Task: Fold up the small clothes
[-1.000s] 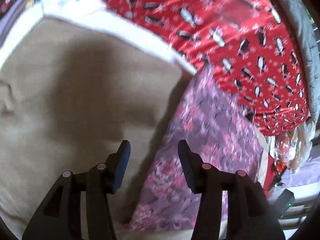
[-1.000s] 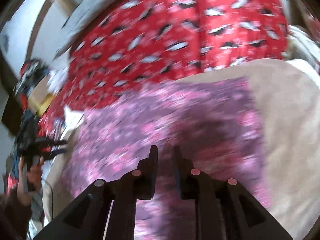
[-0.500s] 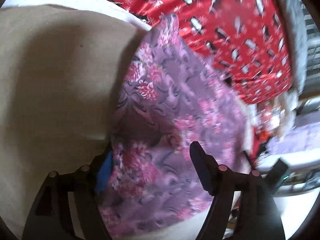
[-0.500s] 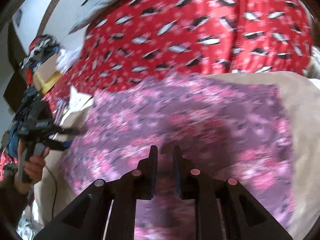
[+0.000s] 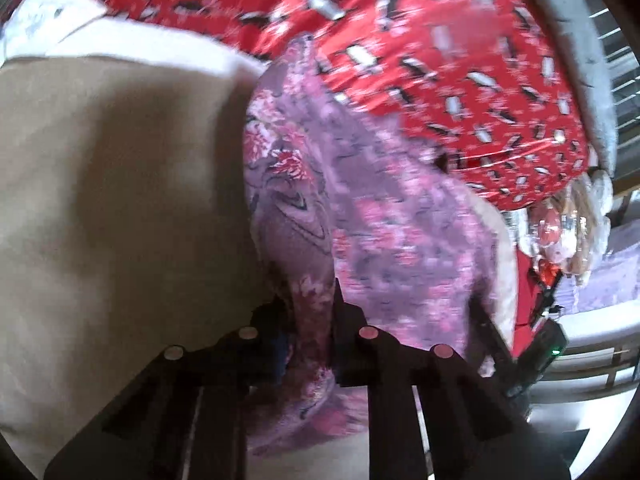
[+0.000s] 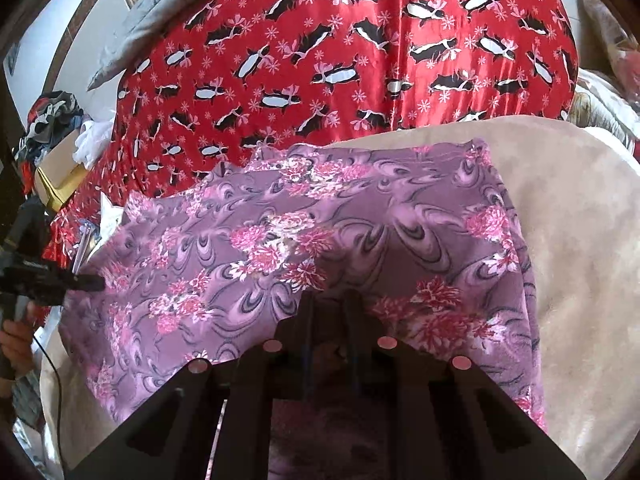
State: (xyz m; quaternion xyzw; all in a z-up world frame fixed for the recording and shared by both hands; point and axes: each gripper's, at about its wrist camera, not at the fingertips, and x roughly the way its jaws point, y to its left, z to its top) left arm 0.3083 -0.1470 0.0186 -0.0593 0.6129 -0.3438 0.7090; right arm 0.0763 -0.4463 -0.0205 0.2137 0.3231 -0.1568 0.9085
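A purple cloth with pink flowers lies spread on a beige blanket. In the right wrist view my right gripper is at the cloth's near edge. Its jaws are closing, with a fold of the cloth pinched between them. My left gripper has its jaws closing on a bunched edge of the same cloth, which runs up between the fingers. From the right wrist view the left gripper grips the cloth's left edge, with a person's hand behind it.
A red satin fabric with a penguin print lies beyond the cloth, and a grey quilt behind that. A cardboard box and piled clothes sit at far left. Clear plastic bags lie at the blanket's right end.
My left gripper moved from the bare blanket over the cloth's edge, opened wide, then closed on it. The right gripper kept its pinch while the cloth's left edge rose.
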